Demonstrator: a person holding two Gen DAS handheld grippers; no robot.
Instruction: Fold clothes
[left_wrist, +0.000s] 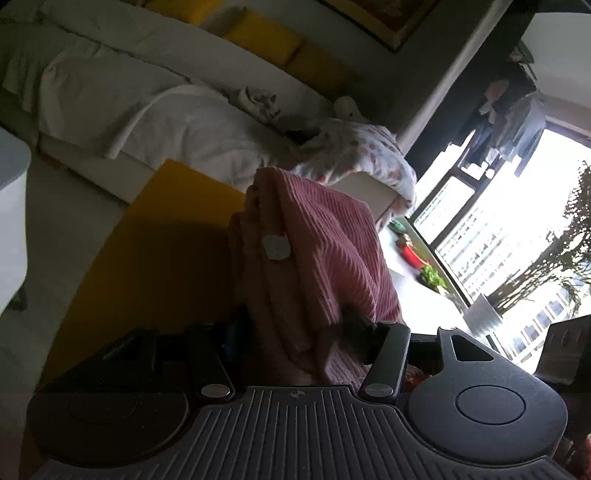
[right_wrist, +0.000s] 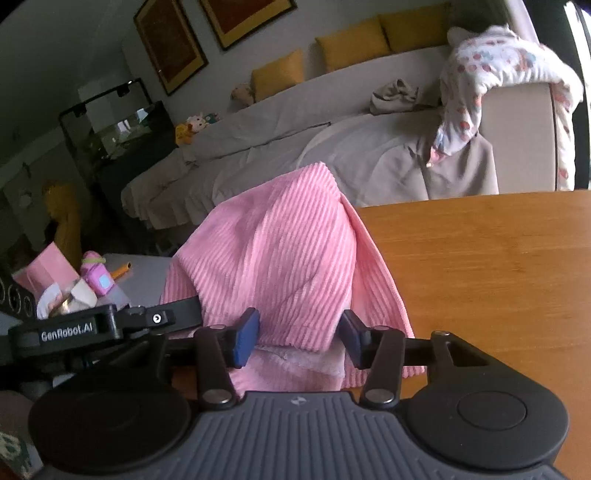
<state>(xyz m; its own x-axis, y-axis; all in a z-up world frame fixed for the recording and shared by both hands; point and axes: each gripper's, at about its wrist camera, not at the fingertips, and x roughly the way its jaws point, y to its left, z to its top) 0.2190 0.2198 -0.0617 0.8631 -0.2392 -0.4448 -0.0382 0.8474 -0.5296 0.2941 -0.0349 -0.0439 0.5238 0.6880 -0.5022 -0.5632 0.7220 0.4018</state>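
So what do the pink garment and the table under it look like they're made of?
The pink garment looks like a soft ribbed fabric, perhaps corduroy or a rib knit: fine parallel ridges run across it and it drapes in loose folds, matte. The table looks like wood or wood veneer: warm orange-brown, smooth, with faint grain streaks and a slight sheen. Which of the two cannot be told.

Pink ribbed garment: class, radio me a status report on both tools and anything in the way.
Both tools shut on pink ribbed garment: left tool, right tool. Garment bunched, lifted over wooden table. Nothing in the way.
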